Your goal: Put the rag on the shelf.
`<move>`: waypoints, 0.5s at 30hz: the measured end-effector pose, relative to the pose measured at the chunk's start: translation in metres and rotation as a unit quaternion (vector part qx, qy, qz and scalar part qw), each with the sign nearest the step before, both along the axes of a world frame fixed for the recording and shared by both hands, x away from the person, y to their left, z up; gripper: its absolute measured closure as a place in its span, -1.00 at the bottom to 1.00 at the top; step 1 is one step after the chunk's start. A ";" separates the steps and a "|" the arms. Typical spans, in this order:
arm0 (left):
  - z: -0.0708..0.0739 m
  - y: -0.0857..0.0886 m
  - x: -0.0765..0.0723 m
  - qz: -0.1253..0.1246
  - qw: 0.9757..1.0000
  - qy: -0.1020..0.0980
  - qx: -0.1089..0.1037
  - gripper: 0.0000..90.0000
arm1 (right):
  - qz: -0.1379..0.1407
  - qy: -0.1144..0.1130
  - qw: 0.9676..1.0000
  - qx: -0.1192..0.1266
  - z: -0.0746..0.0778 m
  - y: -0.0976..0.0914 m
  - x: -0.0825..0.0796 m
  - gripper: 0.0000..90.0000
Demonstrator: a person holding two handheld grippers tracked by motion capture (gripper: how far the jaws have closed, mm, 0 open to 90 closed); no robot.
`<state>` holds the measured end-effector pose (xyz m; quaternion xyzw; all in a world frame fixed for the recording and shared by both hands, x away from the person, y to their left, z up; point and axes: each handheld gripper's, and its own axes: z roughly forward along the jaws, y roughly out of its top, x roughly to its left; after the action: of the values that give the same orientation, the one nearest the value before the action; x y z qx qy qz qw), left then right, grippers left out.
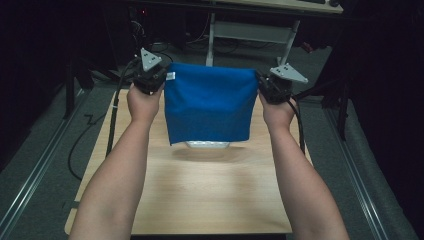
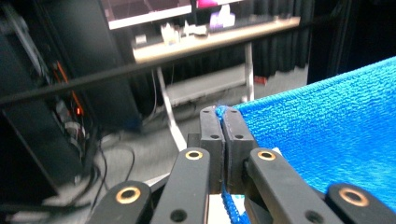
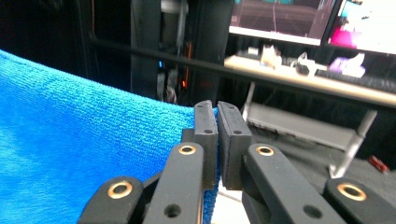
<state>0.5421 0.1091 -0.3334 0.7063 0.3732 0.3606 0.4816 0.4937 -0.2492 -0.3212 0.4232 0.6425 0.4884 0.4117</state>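
Note:
A blue cloth (image 1: 207,107) hangs stretched between my two grippers above the wooden table (image 1: 200,190). My left gripper (image 1: 160,75) is shut on the cloth's upper left corner; in the left gripper view the cloth's (image 2: 327,126) edge is pinched between the pads at my left gripper's tip (image 2: 222,117). My right gripper (image 1: 264,82) is shut on the upper right corner; in the right gripper view the cloth (image 3: 79,149) runs into the closed jaws of my right gripper (image 3: 217,112). A small white tag (image 1: 171,76) shows at the cloth's left corner. Below the cloth's lower edge a white object (image 1: 207,145) peeks out on the table, mostly hidden.
A desk (image 1: 260,7) on white legs stands beyond the table, with monitors (image 3: 322,21) and small items on it. Cables (image 1: 90,135) trail over the grey floor at the left. Dark equipment racks (image 2: 60,107) stand behind.

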 end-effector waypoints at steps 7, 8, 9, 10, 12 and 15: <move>-0.047 -0.002 0.005 -0.010 0.998 0.052 0.018 0.98 | -0.004 0.049 0.998 -0.034 -0.040 0.002 0.009 0.95; -0.047 -0.002 0.005 -0.010 0.998 0.052 0.018 0.97 | -0.004 0.049 0.998 -0.034 -0.040 0.002 0.009 0.95; -0.055 -0.001 0.005 -0.012 0.998 0.060 0.014 0.97 | -0.001 0.056 0.997 -0.043 -0.048 0.002 0.010 0.95; -0.058 0.000 0.005 -0.013 0.998 0.064 0.014 0.98 | 0.002 0.061 0.997 -0.044 -0.052 0.001 0.010 0.95; -0.063 0.001 0.005 -0.015 0.997 0.068 0.013 0.98 | 0.005 0.067 0.997 -0.042 -0.055 0.001 0.011 0.95; -0.078 0.001 0.002 -0.024 0.996 0.087 0.024 0.97 | 0.011 0.084 0.996 -0.033 -0.071 -0.001 0.010 0.95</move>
<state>0.5440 0.1100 -0.4112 0.7550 0.3882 0.2944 0.4388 0.5035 -0.2502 -0.3926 0.4418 0.6952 0.4342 0.3648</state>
